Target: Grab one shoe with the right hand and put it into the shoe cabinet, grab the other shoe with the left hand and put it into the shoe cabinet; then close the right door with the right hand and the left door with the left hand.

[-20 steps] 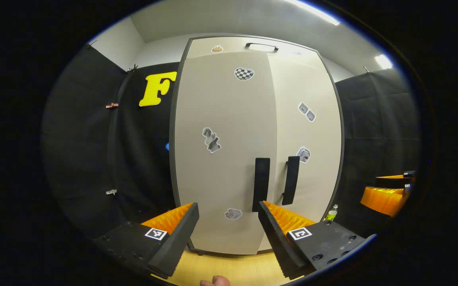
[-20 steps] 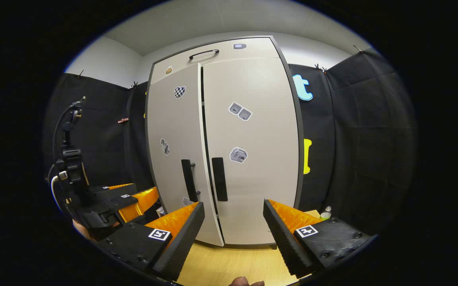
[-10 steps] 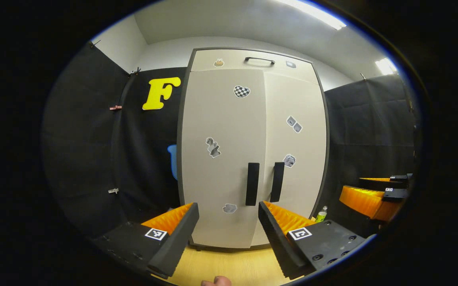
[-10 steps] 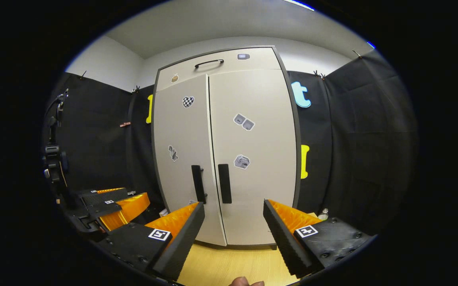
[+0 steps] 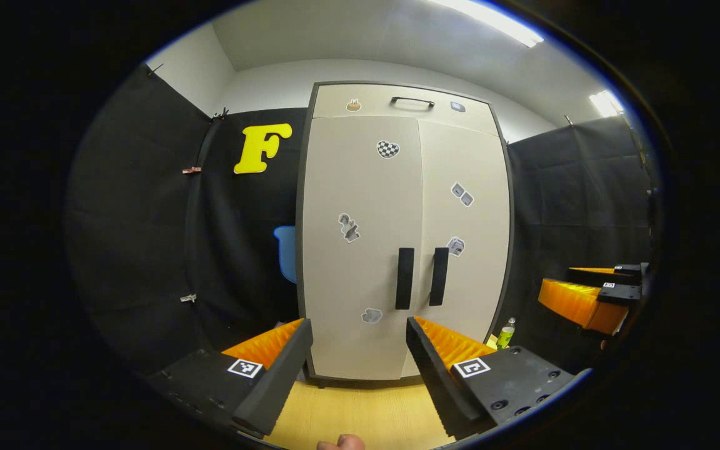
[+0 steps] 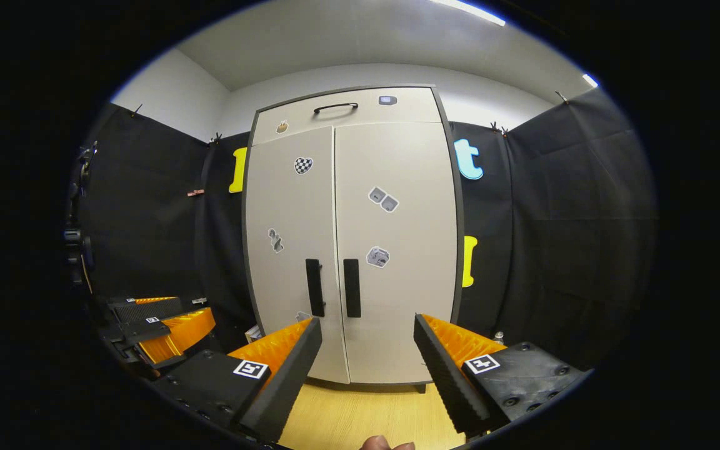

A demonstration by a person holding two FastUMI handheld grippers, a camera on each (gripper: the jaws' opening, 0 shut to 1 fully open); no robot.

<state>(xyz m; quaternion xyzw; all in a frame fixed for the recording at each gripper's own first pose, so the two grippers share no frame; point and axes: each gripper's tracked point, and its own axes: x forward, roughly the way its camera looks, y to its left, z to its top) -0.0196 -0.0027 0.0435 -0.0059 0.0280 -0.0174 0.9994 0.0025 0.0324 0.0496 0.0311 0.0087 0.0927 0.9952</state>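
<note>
Beige shoe cabinet (image 5: 397,250): left door (image 5: 360,250) and right door (image 5: 466,237) both shut, standing on wood floor (image 5: 360,412). Left gripper (image 5: 360,362) and right gripper (image 6: 366,362): jaws apart, empty, short of it.

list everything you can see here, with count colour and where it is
shoe cabinet: one, beige with a dark frame, centre, against the booth wall
doors: two, beige, both shut
door handles: two, black, upright, beside the centre seam
top handle: one, black, above the doors
stickers: several, grey and white, on the doors
bottle: one, green, on the floor right of the cabinet
floor: light wood
left gripper: open, empty
right gripper: open, empty
</note>
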